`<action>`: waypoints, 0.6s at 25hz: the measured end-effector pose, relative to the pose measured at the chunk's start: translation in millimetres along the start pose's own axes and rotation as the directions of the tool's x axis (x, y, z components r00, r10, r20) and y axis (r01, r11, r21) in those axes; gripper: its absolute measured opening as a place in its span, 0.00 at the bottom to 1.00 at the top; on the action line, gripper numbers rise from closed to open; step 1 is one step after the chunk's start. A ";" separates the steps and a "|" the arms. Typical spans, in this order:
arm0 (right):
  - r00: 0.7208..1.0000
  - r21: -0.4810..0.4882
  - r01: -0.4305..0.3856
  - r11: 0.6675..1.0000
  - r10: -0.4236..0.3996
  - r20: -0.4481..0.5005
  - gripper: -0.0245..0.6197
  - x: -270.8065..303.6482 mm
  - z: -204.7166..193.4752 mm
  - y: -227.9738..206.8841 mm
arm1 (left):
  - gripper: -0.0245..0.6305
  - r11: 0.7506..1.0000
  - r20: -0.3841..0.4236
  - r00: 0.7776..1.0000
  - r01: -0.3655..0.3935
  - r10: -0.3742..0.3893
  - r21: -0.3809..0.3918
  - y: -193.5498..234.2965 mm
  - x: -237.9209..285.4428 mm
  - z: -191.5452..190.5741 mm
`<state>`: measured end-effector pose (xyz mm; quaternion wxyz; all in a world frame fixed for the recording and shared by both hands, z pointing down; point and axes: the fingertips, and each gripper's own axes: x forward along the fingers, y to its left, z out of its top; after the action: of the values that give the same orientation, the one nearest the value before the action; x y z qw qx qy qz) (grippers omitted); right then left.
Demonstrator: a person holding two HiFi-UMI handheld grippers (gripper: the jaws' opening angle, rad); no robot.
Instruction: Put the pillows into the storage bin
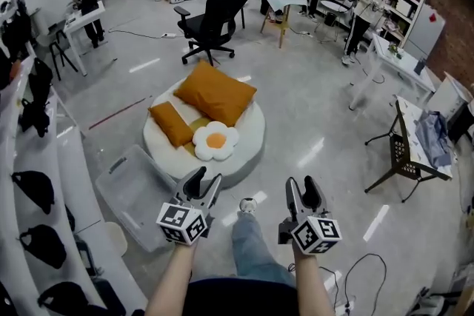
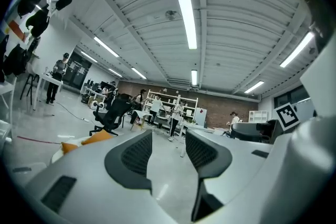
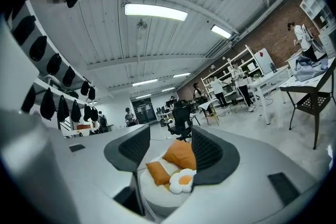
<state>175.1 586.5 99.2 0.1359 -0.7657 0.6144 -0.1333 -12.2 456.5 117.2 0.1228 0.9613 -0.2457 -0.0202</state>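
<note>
On a round white cushion [image 1: 248,140] on the floor lie a large orange pillow [image 1: 215,92], a smaller orange pillow [image 1: 171,123] and a white egg-shaped pillow [image 1: 215,140]. The right gripper view shows the same pillows: the large orange pillow [image 3: 180,154], the small one [image 3: 157,172], the egg pillow [image 3: 183,181]. A clear storage bin [image 1: 138,196] stands on the floor left of the cushion. My left gripper [image 1: 208,182] and right gripper [image 1: 306,188] hover short of the cushion, both open and empty. The left gripper view catches only an orange pillow edge [image 2: 94,139].
A black office chair [image 1: 211,24] stands behind the cushion. White shelves with dark bags [image 1: 33,181] run along the left. A black folding chair [image 1: 400,159] and a table with cloth [image 1: 433,140] sit at right. People work at desks at the back. A cable [image 1: 355,270] lies near my right.
</note>
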 end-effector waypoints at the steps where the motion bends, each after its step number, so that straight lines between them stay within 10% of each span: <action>1: 1.000 -0.002 -0.001 1.000 0.001 -0.004 0.39 18.6 -2.1 -7.4 | 0.33 1.000 -0.003 1.000 -0.013 0.013 -0.002 11.4 14.2 -2.3; 15: 0.955 0.063 -0.200 0.978 0.209 -0.213 0.39 394.1 7.5 -71.4 | 0.35 0.939 -0.042 0.939 -0.343 0.341 -0.034 212.7 228.4 37.3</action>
<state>325.1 216.6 133.4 0.0964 -0.6760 0.6985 -0.2143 85.3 158.4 138.3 0.1481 0.9015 -0.4063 0.0133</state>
